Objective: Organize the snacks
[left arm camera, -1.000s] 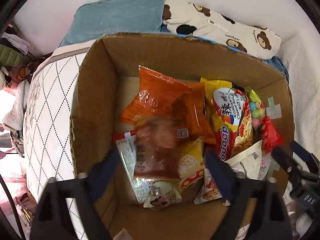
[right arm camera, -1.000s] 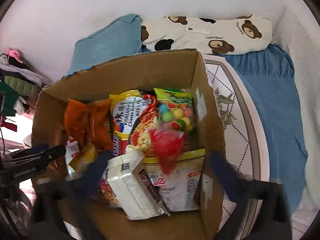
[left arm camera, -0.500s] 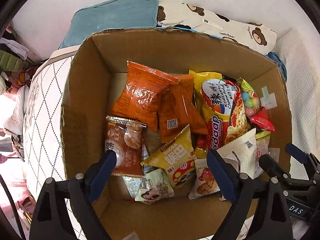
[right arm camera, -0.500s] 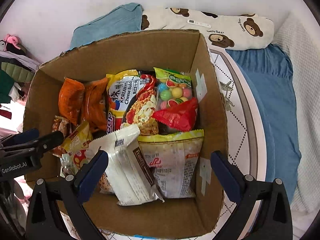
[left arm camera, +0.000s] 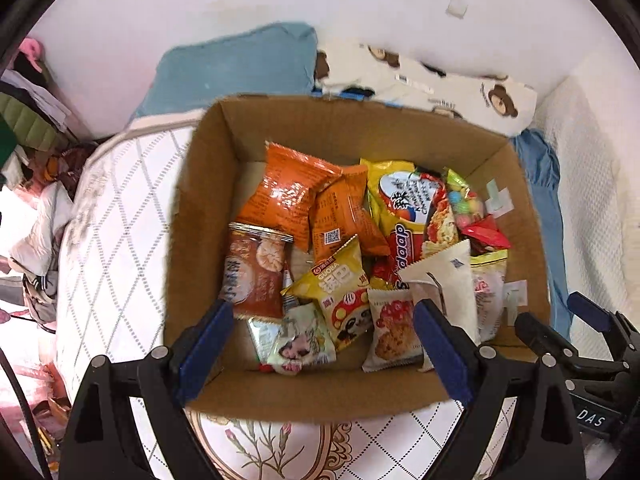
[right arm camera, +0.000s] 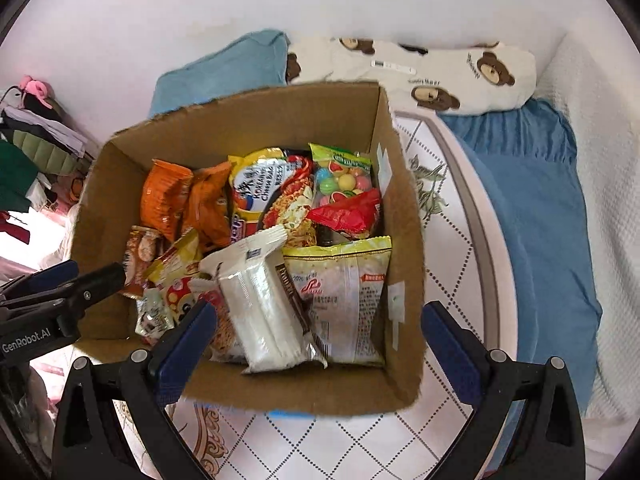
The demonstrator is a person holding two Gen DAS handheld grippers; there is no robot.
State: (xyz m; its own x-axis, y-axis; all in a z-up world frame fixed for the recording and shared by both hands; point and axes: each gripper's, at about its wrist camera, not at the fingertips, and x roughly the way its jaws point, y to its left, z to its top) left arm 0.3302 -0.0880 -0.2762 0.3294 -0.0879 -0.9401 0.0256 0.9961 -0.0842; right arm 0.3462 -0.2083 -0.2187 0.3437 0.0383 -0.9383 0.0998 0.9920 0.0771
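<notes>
Over the bed, I've got both grippers hanging above the cardboard box, which sits on the quilted mattress. My left gripper has its blue-padded jaws spread wide with nothing between them, poised over the near left part of the box. My right gripper is spread wide too, holding nothing, one finger over the near edge of the box and the other outside its right wall.

Down inside, the snacks lie in a loose pile. Two orange packets lean against each other toward the far left. Just beside them, the yellow noodle pack lies along the middle, and the candy ball bag is tucked against the right wall with a red wrapper lying across it. Nearer to me, a brown cracker packet rests by the left wall, a yellow mushroom-print packet beside it, then a white packet lying across a pale yellow-topped bag. A bear-print pillow and a blue pillow sit behind the box by the wall.
</notes>
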